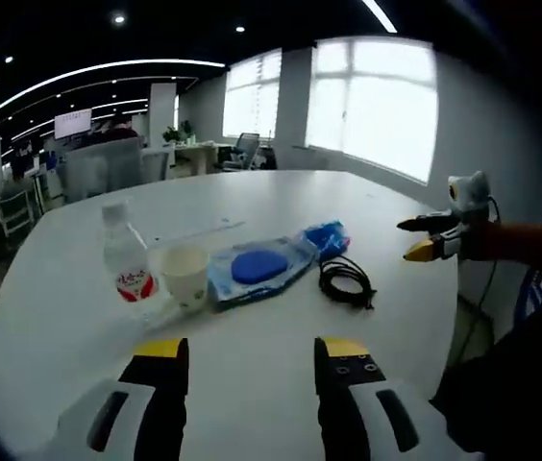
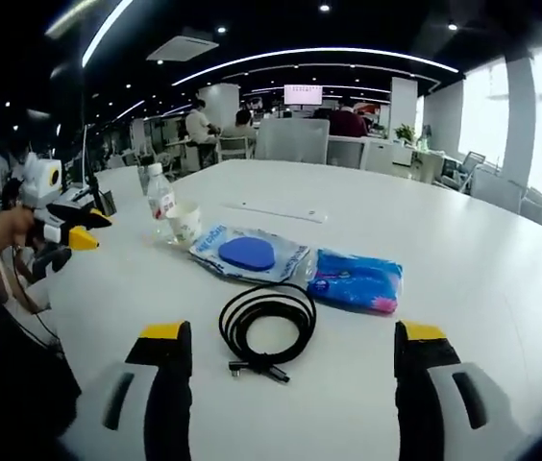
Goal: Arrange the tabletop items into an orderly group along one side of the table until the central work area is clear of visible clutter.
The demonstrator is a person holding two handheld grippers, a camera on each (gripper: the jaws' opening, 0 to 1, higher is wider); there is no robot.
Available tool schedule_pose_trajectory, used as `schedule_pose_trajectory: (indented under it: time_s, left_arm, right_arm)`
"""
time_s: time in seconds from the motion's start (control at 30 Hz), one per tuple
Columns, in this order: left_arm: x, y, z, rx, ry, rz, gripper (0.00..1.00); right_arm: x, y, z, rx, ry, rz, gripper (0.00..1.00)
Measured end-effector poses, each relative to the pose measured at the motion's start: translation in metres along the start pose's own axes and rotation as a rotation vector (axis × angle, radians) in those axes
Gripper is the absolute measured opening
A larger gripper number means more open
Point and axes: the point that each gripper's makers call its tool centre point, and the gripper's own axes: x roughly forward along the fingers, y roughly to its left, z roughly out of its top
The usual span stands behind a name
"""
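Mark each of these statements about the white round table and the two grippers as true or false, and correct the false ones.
1. The clear plastic water bottle with a red label stands upright beside the white paper cup. True.
2. The coiled black cable lies inside the paper cup. False: it lies flat on the white round table, apart from the cup.
3. The right gripper is shut on the cable. False: its jaws are wide open and hold nothing.
4. A blue round pad shows through the clear plastic pouch. True.
5. The left gripper is open and empty. True.
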Motion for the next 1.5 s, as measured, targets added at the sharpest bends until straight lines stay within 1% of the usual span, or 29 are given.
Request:
schedule_pose_trajectory:
  time_s: [0.03,0.1,0.23,0.33,0.47,0.53,0.67,0.8,0.97,1.07,1.17,1.27,1.33,1.4,1.5]
  left_arm:
    - [-0.001,0.001,-0.001,0.000,0.000,0.003,0.56]
    - [-0.011,0.007,-0.004,-0.010,-0.009,0.017,0.60]
    - [-0.020,0.016,-0.007,-0.025,-0.012,0.028,0.65]
    - [-0.023,0.020,-0.008,-0.025,-0.011,0.036,0.68]
    - [-0.025,0.024,-0.011,-0.024,-0.010,0.033,0.74]
    - [-0.027,0.022,-0.013,-0.017,0.002,0.034,0.78]
    - [-0.032,0.018,-0.011,-0.030,-0.016,0.033,0.82]
    - [-0.035,0.015,-0.010,-0.034,-0.037,0.035,0.89]
    - [-0.036,0.006,-0.008,-0.039,-0.046,0.016,0.94]
    - [-0.036,0.004,-0.008,-0.035,-0.044,0.016,0.97]
    - [-0.037,-0.005,-0.006,-0.041,-0.053,0.004,0.99]
    - [-0.036,-0.006,-0.006,-0.033,-0.048,0.001,0.99]
    - [-0.035,-0.014,-0.003,-0.031,-0.051,-0.012,0.99]
    - [-0.033,-0.017,-0.002,-0.031,-0.050,-0.021,0.99]
    - [-0.032,-0.017,-0.002,-0.035,-0.049,-0.020,0.99]
  right_arm:
    - [0.000,0.000,0.000,0.000,-0.001,0.002,0.86]
    - [-0.004,0.003,-0.001,0.012,-0.007,0.023,0.90]
    - [-0.007,0.006,-0.002,0.021,-0.016,0.043,0.95]
    - [-0.009,0.008,-0.006,0.025,-0.014,0.050,0.99]
    - [-0.011,0.008,-0.010,0.022,-0.006,0.064,0.99]
    - [-0.012,0.007,-0.011,0.029,-0.002,0.068,1.00]
    - [-0.015,0.005,-0.011,0.029,-0.002,0.065,1.00]
    - [-0.018,0.004,-0.010,0.022,-0.002,0.066,1.00]
    - [-0.021,0.007,-0.010,0.022,0.005,0.073,1.00]
    - [-0.022,0.007,-0.010,0.021,0.006,0.077,1.00]
    - [-0.024,0.007,-0.012,0.022,0.009,0.082,1.00]
    - [-0.025,0.005,-0.013,0.019,0.010,0.081,1.00]
    - [-0.026,0.003,-0.015,0.021,0.011,0.080,1.00]
    - [-0.027,0.004,-0.015,0.021,0.012,0.078,1.00]
    - [-0.029,0.004,-0.015,0.019,0.011,0.079,1.00]
